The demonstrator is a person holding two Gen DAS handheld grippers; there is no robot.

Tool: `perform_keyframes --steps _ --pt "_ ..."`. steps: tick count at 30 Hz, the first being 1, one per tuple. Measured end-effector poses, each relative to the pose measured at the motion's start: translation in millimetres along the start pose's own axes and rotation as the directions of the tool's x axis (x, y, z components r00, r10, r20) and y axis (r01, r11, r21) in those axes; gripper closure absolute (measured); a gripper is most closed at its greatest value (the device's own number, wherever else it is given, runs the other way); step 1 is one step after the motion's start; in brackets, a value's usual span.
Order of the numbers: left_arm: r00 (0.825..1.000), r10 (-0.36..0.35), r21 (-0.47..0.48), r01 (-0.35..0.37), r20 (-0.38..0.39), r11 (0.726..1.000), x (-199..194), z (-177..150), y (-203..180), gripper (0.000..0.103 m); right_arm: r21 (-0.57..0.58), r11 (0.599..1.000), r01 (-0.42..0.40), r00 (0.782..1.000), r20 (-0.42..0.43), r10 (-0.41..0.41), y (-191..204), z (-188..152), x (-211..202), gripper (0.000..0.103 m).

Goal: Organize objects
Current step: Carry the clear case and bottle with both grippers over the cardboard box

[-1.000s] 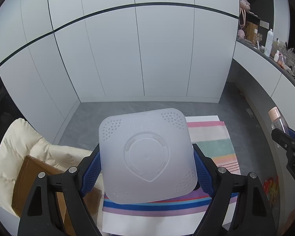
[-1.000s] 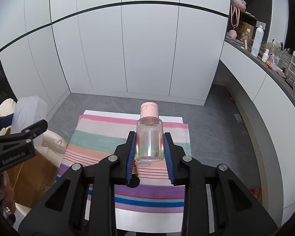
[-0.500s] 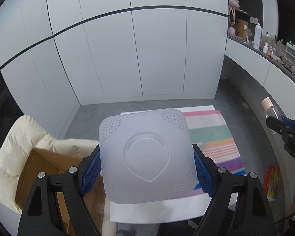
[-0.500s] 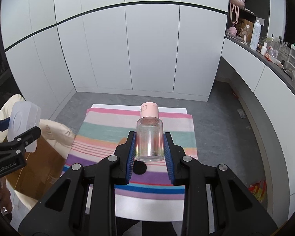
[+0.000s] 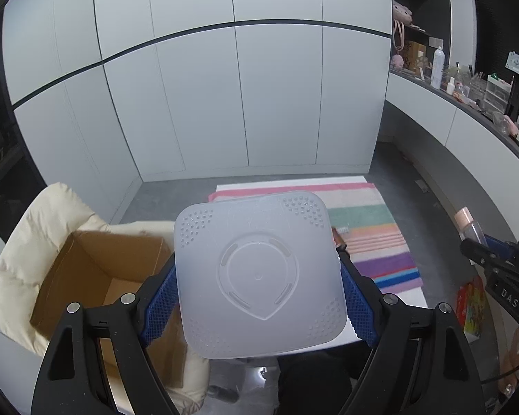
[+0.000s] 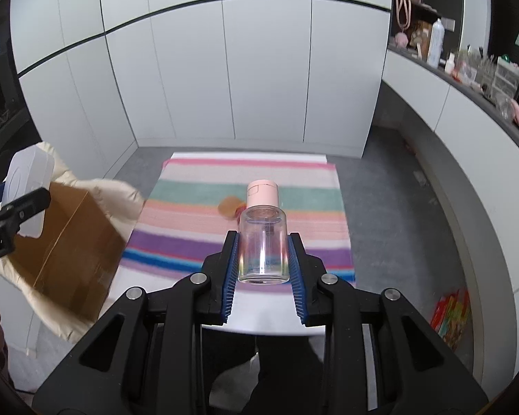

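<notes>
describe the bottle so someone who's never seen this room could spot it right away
Start at the striped towel covering the white table. Above its near edge, the right claw is shut on the bottle. It is clear and upright, with a pale pink cap, unlike the frosted white square lid in the left claw.

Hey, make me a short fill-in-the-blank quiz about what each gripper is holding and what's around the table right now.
1. The right gripper is shut on a clear bottle with a cap of the colour ____.
2. The left gripper holds a translucent white square container, and below it to the left stands an open ____ box.
3. The table is covered by a ____ cloth.

Missing words: pink; cardboard; striped
</notes>
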State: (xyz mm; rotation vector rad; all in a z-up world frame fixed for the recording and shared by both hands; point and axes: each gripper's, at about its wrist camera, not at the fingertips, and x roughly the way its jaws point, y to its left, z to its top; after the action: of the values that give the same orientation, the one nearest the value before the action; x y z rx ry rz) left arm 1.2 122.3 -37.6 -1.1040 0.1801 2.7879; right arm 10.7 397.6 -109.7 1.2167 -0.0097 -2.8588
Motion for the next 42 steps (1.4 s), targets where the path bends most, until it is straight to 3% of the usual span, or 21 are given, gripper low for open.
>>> perform_keyframes --steps 11,16,26,35,42 --pt "0.997 -0.037 -0.024 0.036 -0.073 0.999 -15 -40 8 0.018 -0.028 0.999 -0.025 0.996 -0.084 0.022 5 -54 -30 0.074" --pt "0.999 -0.009 0.007 0.009 -0.043 1.000 -23 -46 6 0.018 -0.034 0.999 -0.026 0.995 -0.093 0.023 9 -60 -30 0.074" --pt "0.987 -0.075 -0.096 0.062 -0.139 0.994 7 -52 31 0.018 -0.030 1.000 -0.001 0.994 -0.108 -0.003 12 -60 -25 0.074" --pt "0.986 -0.018 -0.150 -0.008 -0.168 0.989 15 -69 62 0.018 -0.094 0.993 -0.070 0.992 -0.111 0.060 43 -57 -19 0.074" --pt "0.982 0.071 -0.181 -0.103 -0.174 0.978 5 -90 99 0.018 -0.150 0.977 -0.151 0.983 -0.128 0.133 85 -56 -8 0.074"
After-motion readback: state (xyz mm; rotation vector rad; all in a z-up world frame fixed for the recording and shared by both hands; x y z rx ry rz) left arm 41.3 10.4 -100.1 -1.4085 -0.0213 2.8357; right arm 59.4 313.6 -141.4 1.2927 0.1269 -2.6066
